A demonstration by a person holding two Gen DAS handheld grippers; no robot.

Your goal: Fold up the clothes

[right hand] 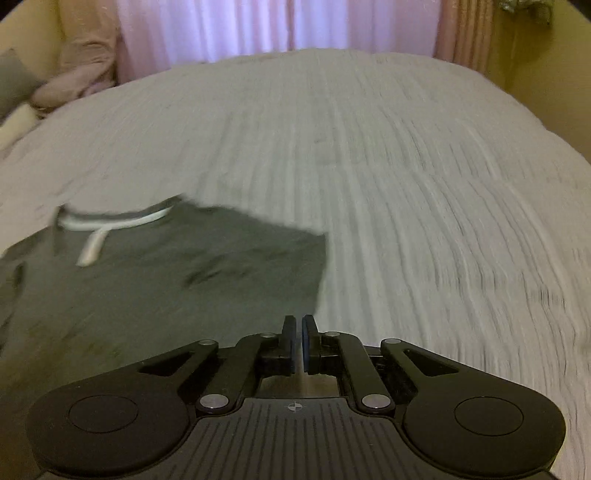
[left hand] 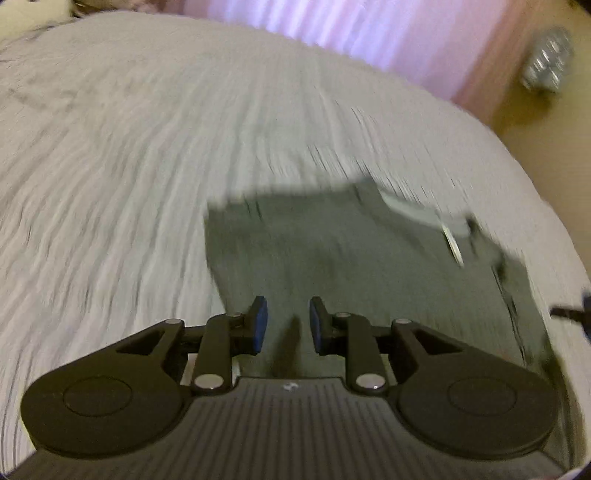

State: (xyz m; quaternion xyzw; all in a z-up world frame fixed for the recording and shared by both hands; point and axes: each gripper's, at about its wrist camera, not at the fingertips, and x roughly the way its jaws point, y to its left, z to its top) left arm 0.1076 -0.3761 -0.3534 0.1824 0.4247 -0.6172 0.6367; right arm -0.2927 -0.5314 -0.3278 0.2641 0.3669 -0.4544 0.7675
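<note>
A dark grey garment (left hand: 351,266) with a white drawstring (left hand: 452,243) lies flat on the light grey bedspread (left hand: 129,166). My left gripper (left hand: 286,319) is open, its blue pads (left hand: 260,325) apart over the garment's near part, with nothing between them. In the right wrist view the same garment (right hand: 166,273) lies to the left, its drawstring (right hand: 92,247) at the far left. My right gripper (right hand: 298,338) is shut or nearly so at the garment's near right edge; nothing shows between its pads. Both views are motion-blurred.
The bedspread (right hand: 424,192) fills most of both views. Pink curtains (right hand: 277,26) hang behind the bed. Pillows and pink bedding (right hand: 70,77) sit at the far left. A tan floor (left hand: 546,122) shows past the bed's right edge.
</note>
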